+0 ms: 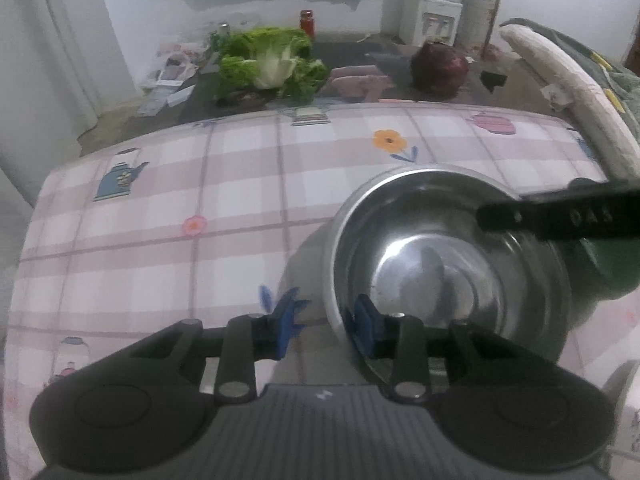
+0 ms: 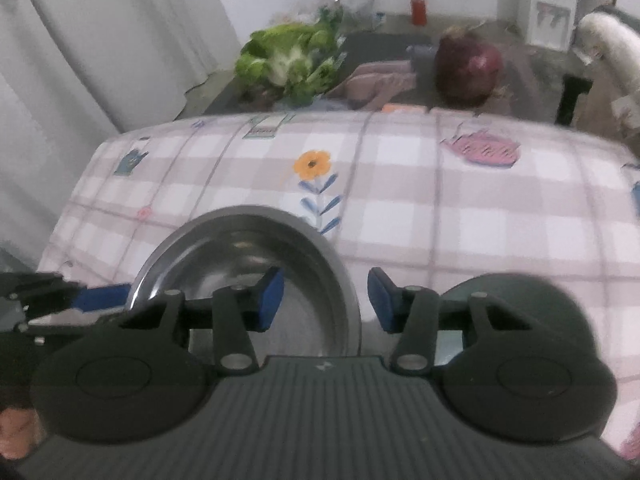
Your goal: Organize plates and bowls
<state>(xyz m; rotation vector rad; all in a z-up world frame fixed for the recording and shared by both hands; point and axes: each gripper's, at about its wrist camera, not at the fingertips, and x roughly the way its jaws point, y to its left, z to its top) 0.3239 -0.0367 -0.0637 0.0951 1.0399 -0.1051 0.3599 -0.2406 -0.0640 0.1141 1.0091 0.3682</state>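
A shiny steel bowl (image 1: pixel 448 264) sits on the pink checked tablecloth (image 1: pixel 200 200); it also shows in the right wrist view (image 2: pixel 248 264). My left gripper (image 1: pixel 326 330) is open, its jaws straddling the bowl's near-left rim, one blue pad outside and one inside. My right gripper (image 2: pixel 326 300) is open, its jaws straddling the bowl's right rim. The right gripper's black finger reaches over the bowl in the left wrist view (image 1: pixel 560 216). A dark green bowl or plate (image 2: pixel 516 312) lies right of the steel bowl, partly hidden; it also shows at the left wrist view's right edge (image 1: pixel 612 264).
Beyond the cloth's far edge lie a green leafy cabbage (image 1: pixel 272 64), a red cabbage (image 1: pixel 440 66), a red jar (image 1: pixel 307 22) and a water dispenser (image 1: pixel 432 20). A padded chair back (image 1: pixel 576 100) stands at the right.
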